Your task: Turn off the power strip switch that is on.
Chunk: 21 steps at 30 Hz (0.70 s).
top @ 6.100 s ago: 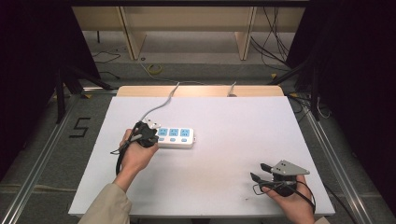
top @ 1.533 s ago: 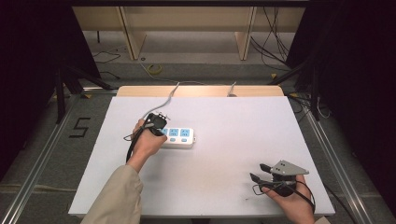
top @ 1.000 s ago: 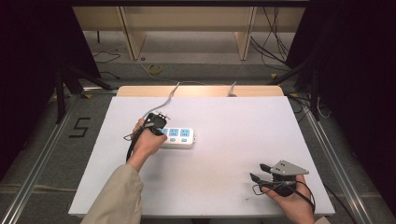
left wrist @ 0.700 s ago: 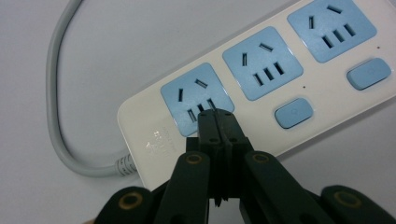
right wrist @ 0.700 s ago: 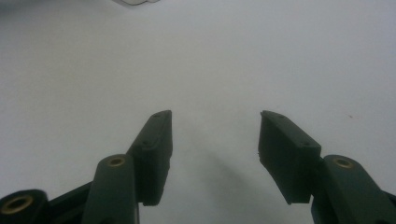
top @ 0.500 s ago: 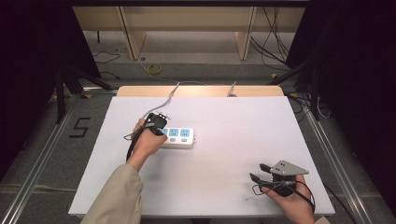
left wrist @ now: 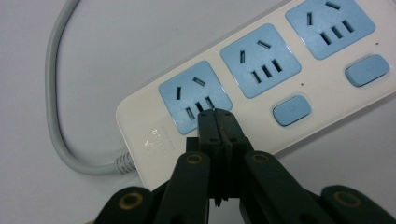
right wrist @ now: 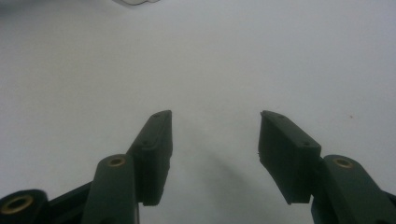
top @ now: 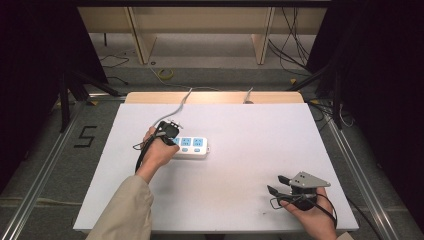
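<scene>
Two claws are being watched: the left claw (left wrist: 215,114), pressed together, is being held over the power strip's (top: 192,146) cable-end socket (left wrist: 195,95) mid-surface (top: 250,190), while the right claw (right wrist: 212,154) is being kept spread, well apart.

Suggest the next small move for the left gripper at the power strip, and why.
Probably press straight down. The left gripper, jaws shut, has its tip at the edge of the power strip's end socket, where a blue switch like its neighbours' would sit, hidden behind the jaws. The right gripper rests open, apart.
</scene>
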### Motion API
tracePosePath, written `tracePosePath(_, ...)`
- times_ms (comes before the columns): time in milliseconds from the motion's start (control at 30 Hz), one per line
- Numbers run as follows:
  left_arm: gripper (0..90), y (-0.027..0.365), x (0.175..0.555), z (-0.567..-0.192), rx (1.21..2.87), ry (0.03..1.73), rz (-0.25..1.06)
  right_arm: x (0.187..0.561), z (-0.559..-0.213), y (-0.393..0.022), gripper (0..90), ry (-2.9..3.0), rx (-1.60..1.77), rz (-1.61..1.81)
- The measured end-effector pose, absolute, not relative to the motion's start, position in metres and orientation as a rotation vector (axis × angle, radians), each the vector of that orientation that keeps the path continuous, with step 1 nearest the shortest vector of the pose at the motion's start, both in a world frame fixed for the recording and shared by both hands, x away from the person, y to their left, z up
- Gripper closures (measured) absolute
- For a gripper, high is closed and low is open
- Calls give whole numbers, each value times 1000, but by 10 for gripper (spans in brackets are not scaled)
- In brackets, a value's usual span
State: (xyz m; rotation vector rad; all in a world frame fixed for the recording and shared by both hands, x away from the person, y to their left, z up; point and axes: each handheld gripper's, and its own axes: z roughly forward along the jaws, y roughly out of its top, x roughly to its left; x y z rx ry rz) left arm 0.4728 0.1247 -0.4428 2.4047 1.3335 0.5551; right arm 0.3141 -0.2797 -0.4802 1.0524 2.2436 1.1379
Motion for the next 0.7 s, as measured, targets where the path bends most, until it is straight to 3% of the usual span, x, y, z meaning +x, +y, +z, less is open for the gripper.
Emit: tracePosePath(700, 898, 123, 473, -442, 2433, 1328, 554, 314, -480, -279, 457, 2243, 1054, 1136)
